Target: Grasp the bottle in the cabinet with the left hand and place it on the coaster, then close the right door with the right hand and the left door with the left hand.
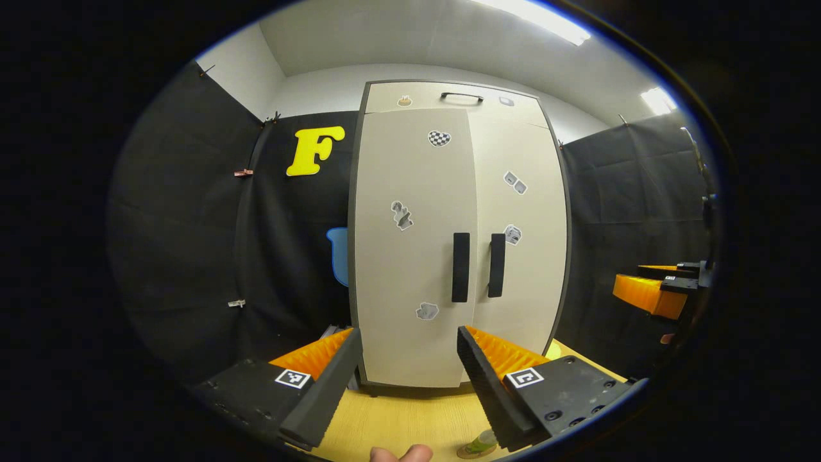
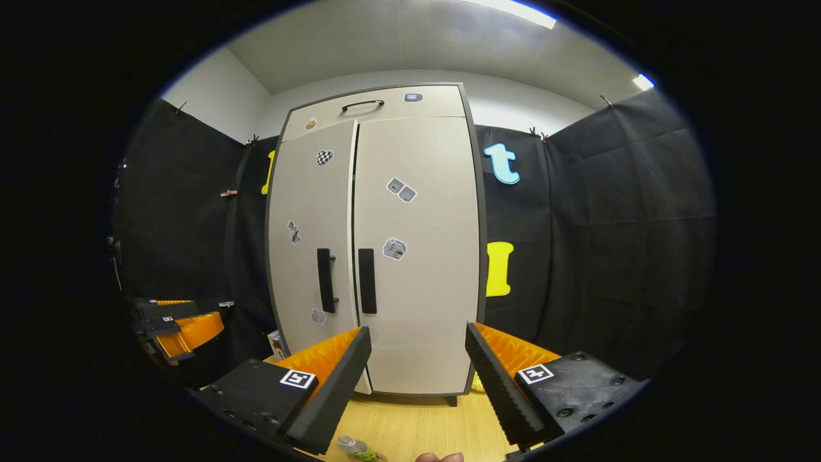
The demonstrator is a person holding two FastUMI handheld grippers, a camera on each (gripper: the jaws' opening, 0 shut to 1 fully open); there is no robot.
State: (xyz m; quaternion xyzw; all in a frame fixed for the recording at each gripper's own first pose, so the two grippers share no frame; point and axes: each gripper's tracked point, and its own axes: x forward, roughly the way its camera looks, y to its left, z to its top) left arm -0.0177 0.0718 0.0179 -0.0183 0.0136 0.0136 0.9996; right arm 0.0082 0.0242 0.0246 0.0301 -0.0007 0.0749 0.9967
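**Cabinet closed, bottle seen at the table's near edge**

Black cloth walls and a pale ceiling with strip lights enclose the booth, and a light wooden table [image 1: 410, 417] carries the cabinet [image 1: 458, 244]. Both of its doors are seen shut, or nearly so: in the right gripper view the left door [image 2: 311, 237] appears to stand very slightly proud of the right door [image 2: 417, 256] along the central seam, though whether it is fully latched cannot be told. Two dark vertical handles [image 1: 478, 266] are set side by side at the seam, and small stickers are scattered over both door faces. A drawer front with a curved handle [image 1: 462, 96] sits above the doors. With the doors shut, the cabinet's contents are hidden.

The left gripper [image 1: 410, 369] is held in front of the cabinet with its fingers spread wide, nothing between them. The right gripper [image 2: 417, 372] is likewise held before the cabinet, fingers wide apart and empty.

A bottle [image 1: 480, 444] is glimpsed in front of the cabinet, at the near edge of the table below the grippers; in the left gripper view a brownish disc, seemingly the coaster [image 1: 470, 453], lies under it. A fingertip [image 1: 403, 454] is seen beside it.

A yellow object [image 1: 553, 350] peeks out at the cabinet's lower right corner.
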